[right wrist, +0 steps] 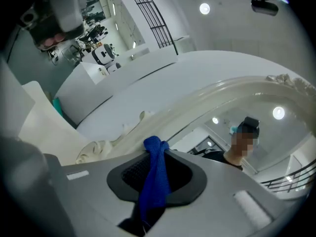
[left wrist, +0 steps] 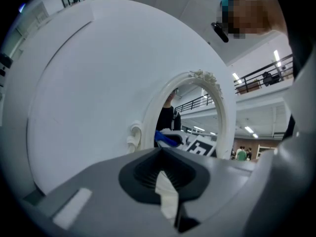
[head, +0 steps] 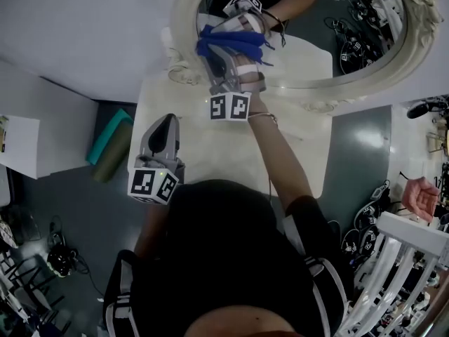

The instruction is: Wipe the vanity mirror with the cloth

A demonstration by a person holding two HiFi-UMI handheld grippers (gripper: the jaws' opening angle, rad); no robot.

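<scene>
At twelve o'clock in the head view stands one oval vanity mirror [head: 316, 27] in a cream carved frame [head: 184, 20], rising off the far edge of one pale table [head: 210, 146]. You hold two grippers, and each carries one marker cube.

Your right gripper [right wrist: 157, 152] reaches up to the glass at about eleven o'clock of the mirror's middle, just inside the frame. Its jaws are clamped on the single blue cloth [right wrist: 154, 186], which runs down between the two pads as a twisted band and bunches at the tips. From above, the cloth meets its own reflection on the glass, so it appears to touch the surface. The right marker cube [head: 229, 107] sits at six o'clock of the cloth.

Your left gripper [left wrist: 160, 157] hovers over the table at seven o'clock of the right one, well apart from the mirror and pointing towards it. Its jaws are drawn together. One pale sliver shows along the seam between them, and you cannot tell what it is. The left marker cube [head: 153, 184] lies at six o'clock of those jaws.

One teal roll [head: 112, 140] lies on the floor at nine o'clock of the table. One hand [head: 419, 199] of another person shows at the three o'clock edge.
</scene>
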